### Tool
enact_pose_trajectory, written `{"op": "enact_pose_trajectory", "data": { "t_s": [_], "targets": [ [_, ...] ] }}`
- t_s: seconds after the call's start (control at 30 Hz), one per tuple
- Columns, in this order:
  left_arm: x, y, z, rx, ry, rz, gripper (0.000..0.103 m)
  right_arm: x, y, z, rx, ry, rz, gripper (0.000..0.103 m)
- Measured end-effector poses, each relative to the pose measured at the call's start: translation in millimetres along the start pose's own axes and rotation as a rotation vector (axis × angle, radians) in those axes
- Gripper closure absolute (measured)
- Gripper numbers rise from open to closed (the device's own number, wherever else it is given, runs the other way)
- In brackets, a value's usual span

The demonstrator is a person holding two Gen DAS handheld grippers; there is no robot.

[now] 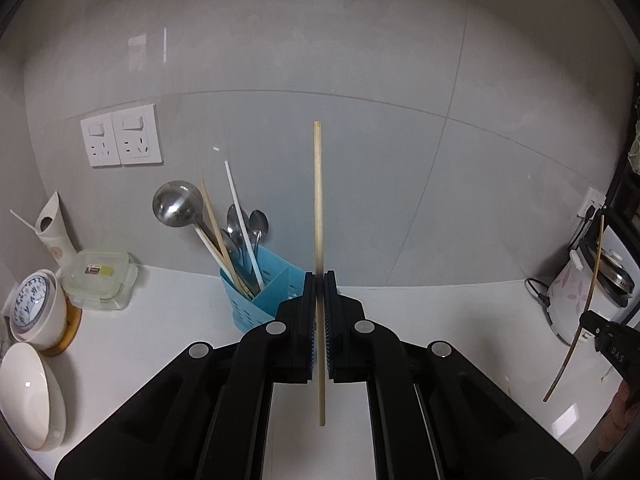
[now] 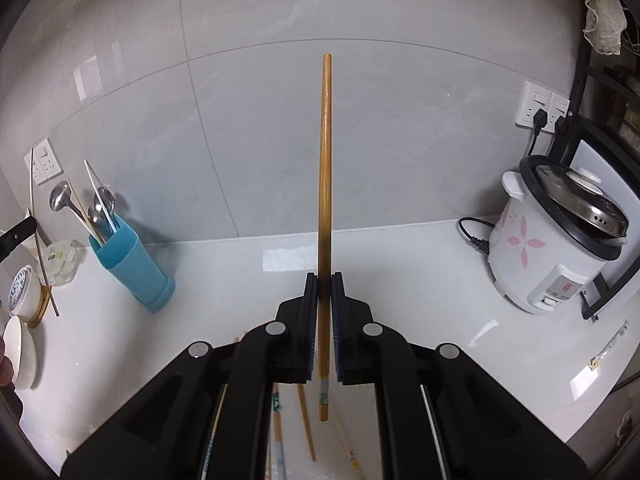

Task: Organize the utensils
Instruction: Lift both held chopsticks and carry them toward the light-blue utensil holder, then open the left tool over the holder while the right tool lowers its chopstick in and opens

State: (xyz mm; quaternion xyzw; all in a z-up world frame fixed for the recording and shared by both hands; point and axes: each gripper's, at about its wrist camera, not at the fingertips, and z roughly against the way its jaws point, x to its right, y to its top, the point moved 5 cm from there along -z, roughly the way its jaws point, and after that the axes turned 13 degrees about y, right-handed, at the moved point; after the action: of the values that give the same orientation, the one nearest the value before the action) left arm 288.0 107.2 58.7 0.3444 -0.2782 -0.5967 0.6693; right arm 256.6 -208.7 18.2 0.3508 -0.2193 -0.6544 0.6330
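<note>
Blue plastic holder (image 1: pixel 264 292) stands on the white tabletop (image 1: pixel 172 320) at centre-left of the left wrist view, against the grey wall. It contains a steel ladle (image 1: pixel 178 204), several spoons (image 1: pixel 259 224), a white chopstick (image 1: pixel 244 220) and pale wooden chopsticks (image 1: pixel 220 236), all leaning handle-down.

Left claw (image 1: pixel 319 280) is clenched on a pale chopstick (image 1: pixel 318 200), held upright at frame centre, just right of the holder.

Right claw (image 2: pixel 325 280) is clenched on a darker brown chopstick (image 2: pixel 325 160), upright at frame centre, well right of the holder. Loose chopsticks (image 2: pixel 306 428) lie on the tabletop below this claw.

Lower left of the left wrist view: a lidded clear box (image 1: pixel 100 280), contents unclear, a patterned cup (image 1: pixel 36 312) and a white bowl (image 1: pixel 32 396) on its side. A rice cooker (image 2: pixel 560 240), lid on, sits at right of the right wrist view.
</note>
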Motion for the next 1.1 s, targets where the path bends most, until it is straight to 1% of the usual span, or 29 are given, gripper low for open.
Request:
{"op": "enact_pose_trajectory", "data": {
  "t_s": [0.07,0.17,0.27,0.47,0.63,0.97,1.1],
  "targets": [
    [-2.3,6.4,-6.1,0.015,-0.007,-0.002,0.1,-4.7,5.2,-5.4,-0.001,0.002,0.002,0.097],
    [-5.5,16.3,-21.0,0.013,-0.019,0.008,0.1,-11.1,12.7,-10.8,0.003,-0.002,0.02,0.097],
    [-3.8,22.1,-36.5,0.029,-0.014,-0.012,0.1,-16.2,19.8,-18.5,0.006,-0.013,0.033,0.097],
    [-6.5,36.0,-63.0,0.038,-0.037,0.016,0.1,-26.4,33.4,-35.5,0.004,-0.029,0.064,0.097],
    [-3.3,46.3,-80.5,0.072,-0.05,0.009,0.1,-36.6,45.0,-48.7,0.012,-0.03,0.067,0.097],
    [-0.7,48.7,-112.1,0.052,-0.067,-0.004,0.1,-65.2,58.7,-79.3,0.006,0.007,0.073,0.097],
    [0.0,44.8,-122.4,0.042,-0.053,-0.027,0.099,-83.3,63.6,-91.1,0.013,0.037,0.085,0.097]
  ]
}}
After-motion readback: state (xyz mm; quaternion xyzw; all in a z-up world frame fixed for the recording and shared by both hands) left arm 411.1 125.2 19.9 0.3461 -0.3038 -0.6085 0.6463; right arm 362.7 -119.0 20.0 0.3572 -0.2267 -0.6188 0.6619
